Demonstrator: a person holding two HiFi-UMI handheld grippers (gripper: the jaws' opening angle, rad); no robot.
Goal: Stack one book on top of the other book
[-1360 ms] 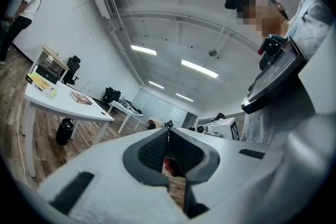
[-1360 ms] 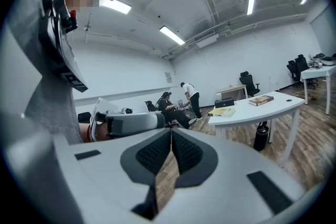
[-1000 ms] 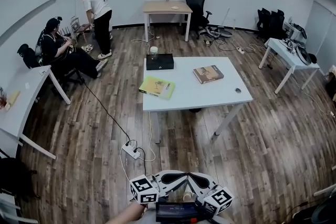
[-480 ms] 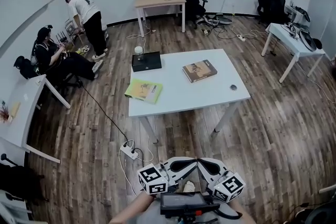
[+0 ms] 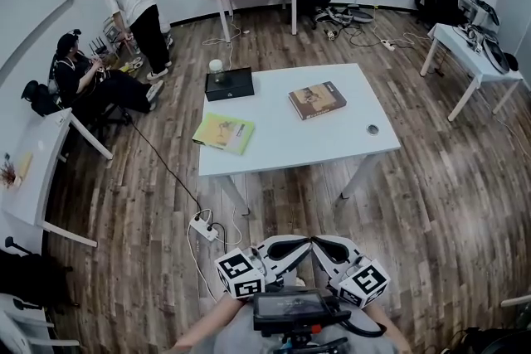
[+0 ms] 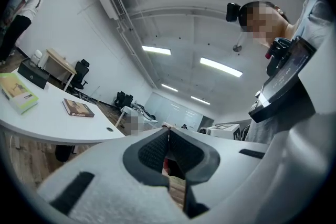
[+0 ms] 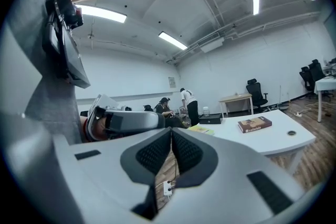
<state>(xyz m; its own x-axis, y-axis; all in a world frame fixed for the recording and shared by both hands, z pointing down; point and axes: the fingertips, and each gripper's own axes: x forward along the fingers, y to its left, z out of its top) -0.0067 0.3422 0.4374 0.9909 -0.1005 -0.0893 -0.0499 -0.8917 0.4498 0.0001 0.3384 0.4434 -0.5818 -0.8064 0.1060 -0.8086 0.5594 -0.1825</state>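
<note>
I hold the left tool (image 6: 168, 128) and the right tool (image 7: 171, 130) clenched on nothing, tips together, well short of the white bench (image 5: 332, 147), where the brown book (image 5: 317, 99) and the yellow-green book (image 5: 224, 133) lie apart, unstacked.

White left gripper (image 6: 168, 129), black-and-white marker cube (image 5: 241, 275)

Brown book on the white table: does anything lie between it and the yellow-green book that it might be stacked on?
Nothing visible does. Only bare white table lies between the brown book and the yellow-green book. The black box sits farther back, near the table's far left corner, clear of that line.
</note>
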